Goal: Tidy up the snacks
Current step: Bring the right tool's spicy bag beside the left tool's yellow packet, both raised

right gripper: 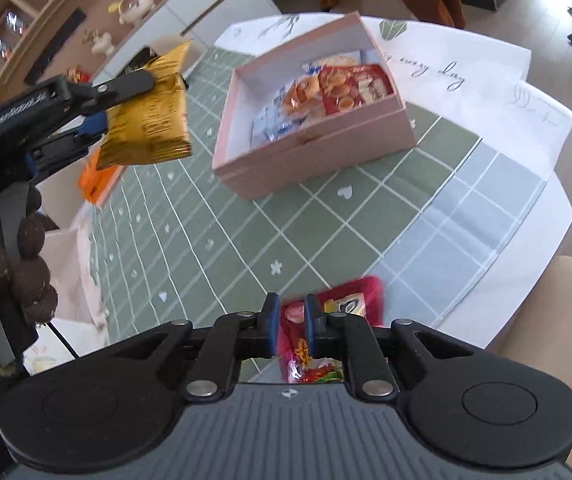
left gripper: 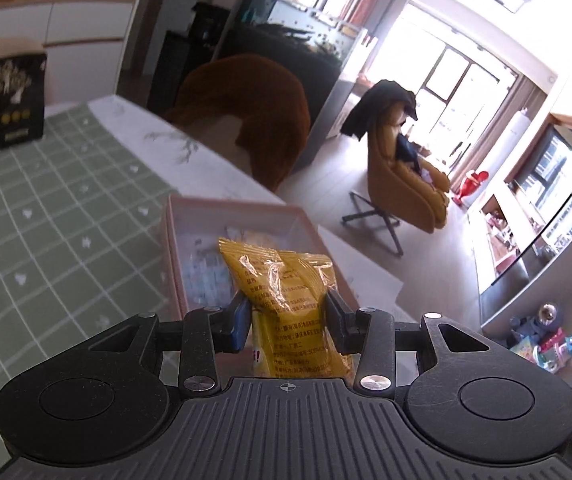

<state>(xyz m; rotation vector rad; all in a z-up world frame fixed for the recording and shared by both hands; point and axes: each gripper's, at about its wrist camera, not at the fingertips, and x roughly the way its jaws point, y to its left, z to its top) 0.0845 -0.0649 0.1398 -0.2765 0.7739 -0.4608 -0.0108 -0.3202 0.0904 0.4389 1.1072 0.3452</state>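
A yellow snack packet [left gripper: 286, 300], light, crinkly and probably slippery in its glossy film, rides pinched across its middle in the left hand-held gripper [left gripper: 286, 318], held in the air just short of the pink box [right gripper: 317, 148] on the worktop [right gripper: 505, 232]; a hold across the flat body looks safer than one on the sealed ends. The right hand-held gripper [right gripper: 289, 326] is closed narrowly on a red snack packet [right gripper: 333, 300] low over the green checked cloth [right gripper: 246, 220]. Only the right wrist view shows the 2 or more packets already lying in the box, and a gloved hand [right gripper: 22, 264]; the left wrist view shows the packet's printed face and the room beyond.
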